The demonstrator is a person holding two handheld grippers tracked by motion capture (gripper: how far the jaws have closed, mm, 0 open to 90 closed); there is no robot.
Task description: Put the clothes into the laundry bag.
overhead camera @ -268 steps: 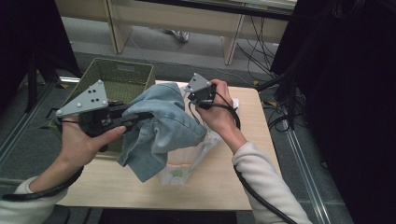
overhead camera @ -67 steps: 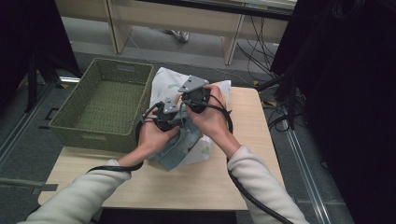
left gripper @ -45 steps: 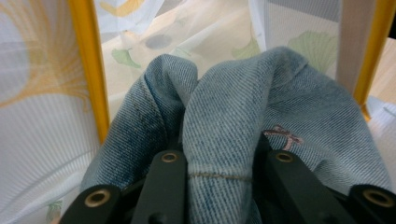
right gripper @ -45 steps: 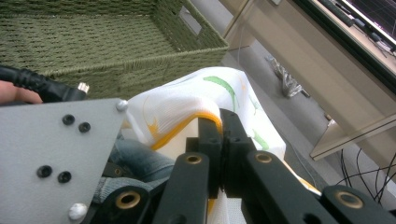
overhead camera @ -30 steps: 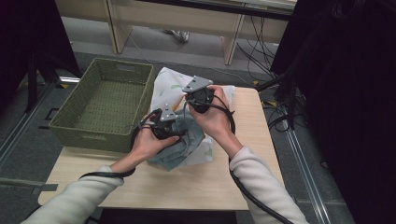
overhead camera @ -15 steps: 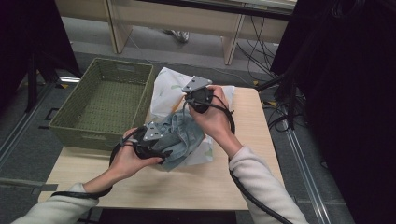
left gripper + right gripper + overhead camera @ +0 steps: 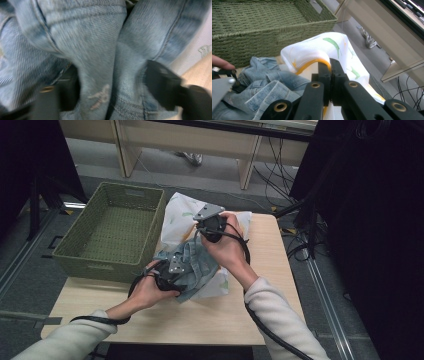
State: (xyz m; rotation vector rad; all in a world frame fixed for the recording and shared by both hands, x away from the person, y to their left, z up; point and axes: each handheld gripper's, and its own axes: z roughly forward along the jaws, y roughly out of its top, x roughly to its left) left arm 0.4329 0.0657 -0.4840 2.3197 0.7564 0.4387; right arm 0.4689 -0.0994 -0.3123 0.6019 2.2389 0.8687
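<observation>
Nearest the person, the left claw [image 7: 172,270] sits low at the near-left corner of the denim garment [image 7: 192,265], which lies bunched on the table [image 7: 165,320]. In the left gripper view a thick fold of that denim [image 7: 100,62] bulges up between the two black jaws; they have just been closing, yet they stand apart on either side of the fold and it is hard to say that the pads press it, so I read this claw as not yet clamped. The fold runs straight ahead of the claw, its seams lying roughly along the claw's own line, so a squeeze in place should take it.

Just beyond, the denim rests on the white bag [image 7: 185,215] with green and yellow print, which spreads under and behind it toward the far edge of the table.

Farther still, the right claw [image 7: 210,222] is closed tight on the yellow-edged rim of the bag [image 7: 322,53], holding it lifted behind the denim. The bag's mouth thus lies away from the left claw, past the denim, so the left hand is the nearer one to move the garment.

Off to the far left stands the empty green woven basket [image 7: 112,227].
</observation>
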